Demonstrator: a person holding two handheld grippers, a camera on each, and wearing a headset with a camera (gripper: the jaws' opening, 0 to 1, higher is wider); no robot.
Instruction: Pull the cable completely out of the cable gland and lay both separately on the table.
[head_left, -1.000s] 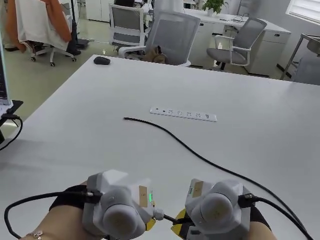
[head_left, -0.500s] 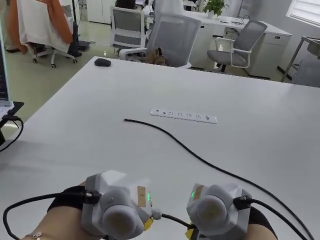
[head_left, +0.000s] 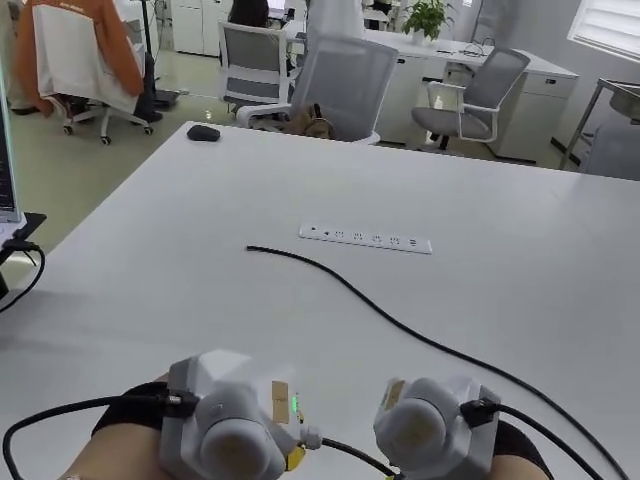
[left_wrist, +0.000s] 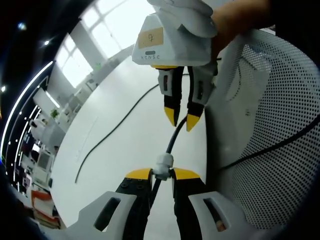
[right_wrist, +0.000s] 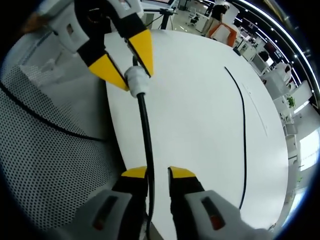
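A white cable gland (left_wrist: 163, 164) sits on the thin black cable (left_wrist: 176, 135). The left claw (left_wrist: 161, 174) grips the cable gland; the right claw (right_wrist: 152, 172), facing it, clamps the cable.

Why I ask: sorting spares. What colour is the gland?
White cable gland, clearest in right gripper view.

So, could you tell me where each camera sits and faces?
Head view: on the headset, facing forward and down over the table; a forearm shows.
Left gripper view: on the left gripper, facing along its jaws, shut on the gland, toward the right gripper.
Right gripper view: on the right gripper, facing past its jaws at the left one.
Both gripper views share gland and cable.
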